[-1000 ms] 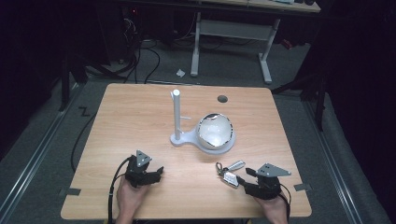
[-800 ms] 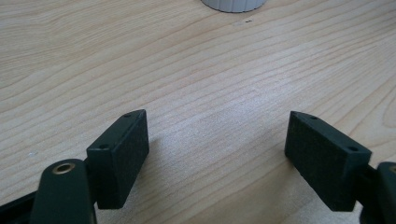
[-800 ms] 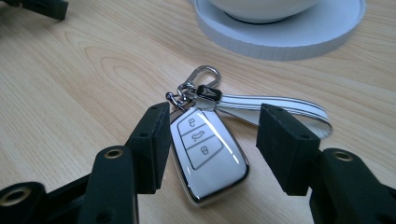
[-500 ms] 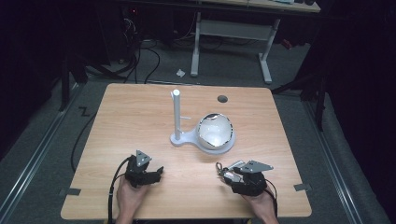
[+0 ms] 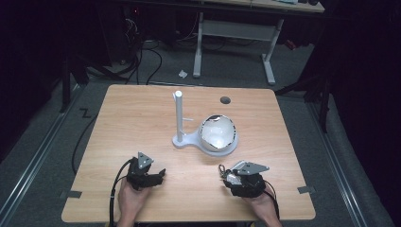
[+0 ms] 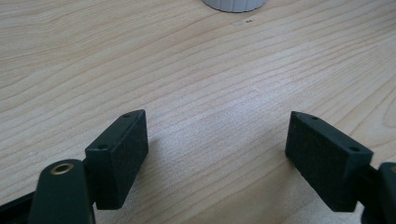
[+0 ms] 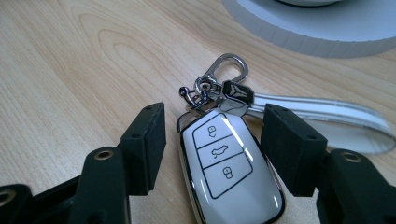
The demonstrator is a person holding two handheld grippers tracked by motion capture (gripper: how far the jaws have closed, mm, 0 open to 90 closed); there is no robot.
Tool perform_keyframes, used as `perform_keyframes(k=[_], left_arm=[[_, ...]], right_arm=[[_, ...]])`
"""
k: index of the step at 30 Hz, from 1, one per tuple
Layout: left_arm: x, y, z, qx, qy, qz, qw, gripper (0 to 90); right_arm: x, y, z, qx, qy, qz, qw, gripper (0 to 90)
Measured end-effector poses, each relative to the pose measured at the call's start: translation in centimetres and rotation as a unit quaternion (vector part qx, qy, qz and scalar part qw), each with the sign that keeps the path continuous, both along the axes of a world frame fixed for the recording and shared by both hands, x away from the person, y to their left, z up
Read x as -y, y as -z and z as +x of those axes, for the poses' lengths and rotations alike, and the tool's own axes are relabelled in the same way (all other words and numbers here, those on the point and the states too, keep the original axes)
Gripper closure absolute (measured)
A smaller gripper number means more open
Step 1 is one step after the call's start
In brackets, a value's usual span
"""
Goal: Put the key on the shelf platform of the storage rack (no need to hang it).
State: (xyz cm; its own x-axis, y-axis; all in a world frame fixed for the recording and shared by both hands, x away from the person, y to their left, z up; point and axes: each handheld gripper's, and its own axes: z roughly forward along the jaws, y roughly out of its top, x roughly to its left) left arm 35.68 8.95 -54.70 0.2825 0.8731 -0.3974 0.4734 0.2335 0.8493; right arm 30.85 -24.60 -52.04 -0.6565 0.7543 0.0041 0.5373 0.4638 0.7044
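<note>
Right tool (image 5: 226, 173): low over the near right of the table, jaws apart and just been opening. The key fob lies between them and the pads stand clear of both its sides, so nothing is clamped. The tool looks placed this way to straddle the fob for a grasp across its narrow width.
Left tool (image 5: 161, 174): at the near left of the table, jaws wide apart with only bare wood between them. By my reading it waits here, out of the right tool's way.
Table (image 5: 132, 118): pale wood, carrying everything. A small dark round hole (image 5: 225, 100) sits near its far edge.
White stand (image 5: 187, 140): at the middle of the table, beyond both tools. Its flat base carries an upright post (image 5: 179, 113) with a short peg on its side.
Bowl (image 5: 218, 133): white with a dark rim, sitting on the stand's base just right of the post.
Key fob (image 7: 229, 172): white with a chrome edge and three button symbols, flat on the table just in front of the stand's base.
Strap (image 7: 327, 119): a clear loop leading off from the fob's top behind one jaw, flat on the wood.
Clip (image 7: 223, 70): a chrome snap hook at the fob's top, pointing towards the stand.
In the way: the strap lies close behind one jaw and might get caught when the jaws close. The route to the post looks open.
</note>
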Motion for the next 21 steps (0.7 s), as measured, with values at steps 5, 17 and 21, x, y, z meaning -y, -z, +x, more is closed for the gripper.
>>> perform_keyframes(k=[5,17,21], left_arm=[[0.0,0.0,0.0,0.0,0.0,0.0,1.0,21.8],[0.0,0.0,0.0,0.0,0.0,0.0,1.0,21.8],[0.0,0.0,0.0,0.0,0.0,0.0,1.0,21.8]], right_arm=[[-0.07,0.16,0.22,-0.003,-0.002,-0.004,1.0,41.6],[-0.42,0.38,0.11,0.006,-0.013,-0.028,0.9995,46.0],[-0.42,0.39,0.11,0.006,-0.016,-0.025,0.9995,48.2]])
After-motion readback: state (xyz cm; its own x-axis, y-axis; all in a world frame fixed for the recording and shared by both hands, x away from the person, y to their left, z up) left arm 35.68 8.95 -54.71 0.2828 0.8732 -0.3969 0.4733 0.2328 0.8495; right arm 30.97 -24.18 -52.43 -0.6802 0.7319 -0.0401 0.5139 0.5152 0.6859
